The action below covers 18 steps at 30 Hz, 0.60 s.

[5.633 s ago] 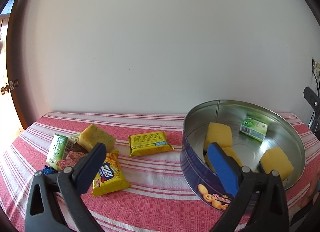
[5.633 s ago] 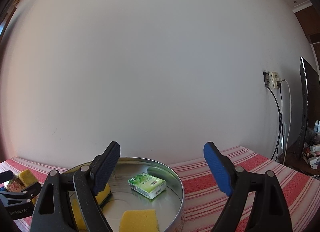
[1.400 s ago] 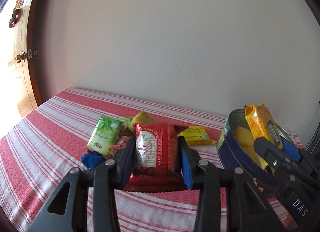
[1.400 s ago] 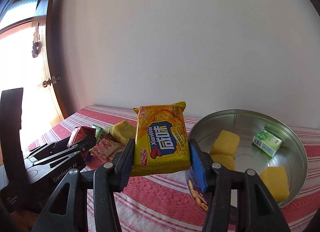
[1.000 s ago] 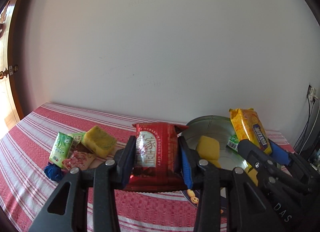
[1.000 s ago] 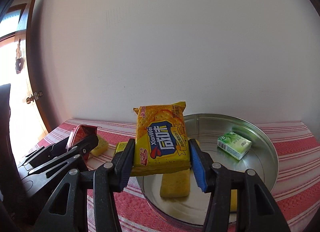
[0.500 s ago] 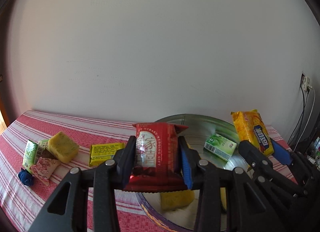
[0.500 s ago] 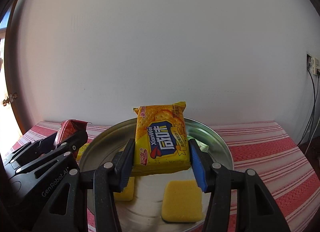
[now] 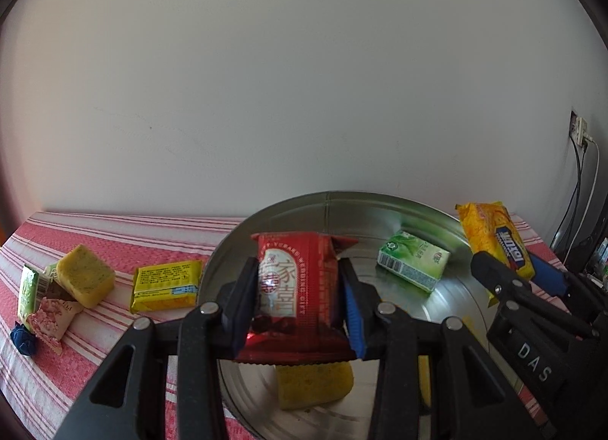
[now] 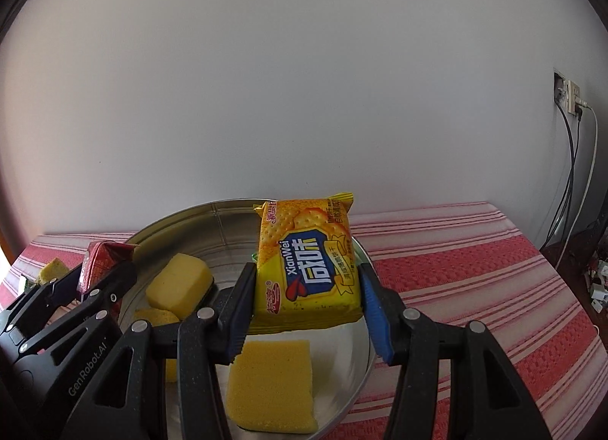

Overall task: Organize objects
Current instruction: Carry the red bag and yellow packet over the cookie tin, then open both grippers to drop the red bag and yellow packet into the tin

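My left gripper (image 9: 298,307) is shut on a red snack packet (image 9: 296,288) and holds it above the round metal tin (image 9: 342,208). My right gripper (image 10: 306,307) is shut on a yellow cracker packet (image 10: 307,265), also held over the tin (image 10: 178,223); it shows in the left wrist view (image 9: 494,238) at the tin's right rim. In the tin lie yellow sponges (image 10: 271,383) (image 10: 178,286) and a green carton (image 9: 412,265).
On the red striped cloth (image 9: 114,238) left of the tin lie a yellow packet (image 9: 165,290), a yellow-green sponge (image 9: 85,280), a pink wrapper (image 9: 51,320), a green packet (image 9: 28,293) and a blue ball (image 9: 22,339). A wall socket with cables (image 10: 570,98) is at right.
Both grippers, each holding its packet, have moved right from the pile on the cloth until they are over the tin. Both stay shut.
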{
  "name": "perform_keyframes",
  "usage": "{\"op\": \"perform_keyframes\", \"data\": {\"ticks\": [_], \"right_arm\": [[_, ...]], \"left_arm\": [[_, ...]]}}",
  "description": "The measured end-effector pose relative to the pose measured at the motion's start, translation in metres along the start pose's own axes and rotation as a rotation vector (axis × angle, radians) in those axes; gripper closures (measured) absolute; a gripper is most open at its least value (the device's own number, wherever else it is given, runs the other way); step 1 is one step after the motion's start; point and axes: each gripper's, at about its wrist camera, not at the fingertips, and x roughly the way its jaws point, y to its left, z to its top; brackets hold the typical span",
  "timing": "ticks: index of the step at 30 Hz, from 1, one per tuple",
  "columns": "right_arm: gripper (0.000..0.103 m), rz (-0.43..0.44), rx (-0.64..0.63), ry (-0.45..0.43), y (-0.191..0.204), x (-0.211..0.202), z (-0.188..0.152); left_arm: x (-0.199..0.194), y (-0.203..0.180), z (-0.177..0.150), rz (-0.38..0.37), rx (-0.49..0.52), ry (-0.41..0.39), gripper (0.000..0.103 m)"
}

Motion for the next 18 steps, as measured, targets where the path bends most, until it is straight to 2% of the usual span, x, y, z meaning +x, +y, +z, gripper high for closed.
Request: {"op": "perform_keyframes", "data": {"ticks": [7, 18], "right_arm": [[0.048, -0.013, -0.023, 0.016, 0.007, 0.003, -0.005], [0.048, -0.012, -0.026, 0.030, 0.004, 0.012, -0.008]], "left_arm": [[0.010, 0.001, -0.005, -0.002, -0.006, 0.037, 0.062], [0.019, -0.010, -0.007, 0.010, 0.020, 0.042, 0.062]]}}
